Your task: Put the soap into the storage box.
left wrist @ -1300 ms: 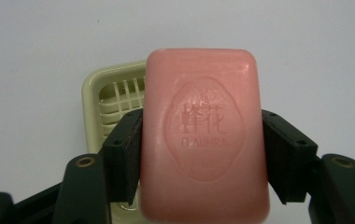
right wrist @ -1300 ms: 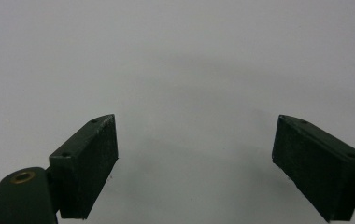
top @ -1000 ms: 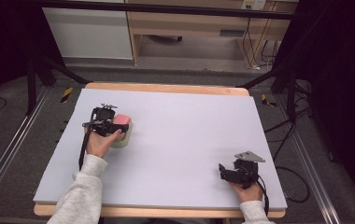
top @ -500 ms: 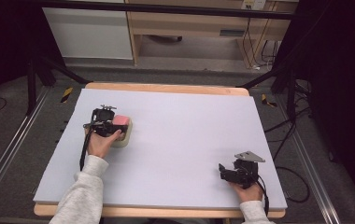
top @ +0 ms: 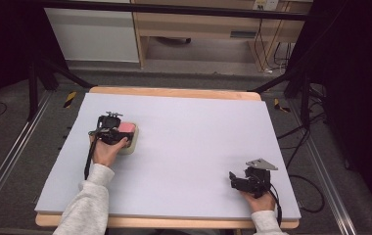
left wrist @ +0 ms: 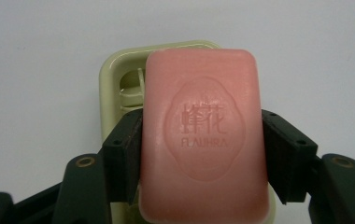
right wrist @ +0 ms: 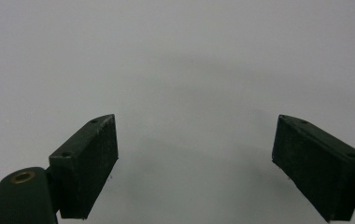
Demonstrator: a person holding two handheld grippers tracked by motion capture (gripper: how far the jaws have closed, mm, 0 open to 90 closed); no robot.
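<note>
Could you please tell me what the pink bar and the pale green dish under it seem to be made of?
The pink rectangular bar looks like soap: matte, waxy, with a pressed-in logo. The pale yellow-green dish looks like moulded plastic, by its glossy rounded rim and the slotted ribs inside.

Lab-like recording bay: black frame (top: 174,9), floor rails (top: 8,161), trailing cables (top: 301,142).

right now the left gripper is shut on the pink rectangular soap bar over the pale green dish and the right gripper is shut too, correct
Not quite. The right gripper is open: the right gripper view shows its jaws wide apart over bare table. The rest holds: the left gripper is shut on the pink rectangular soap bar over the pale green dish.
</note>
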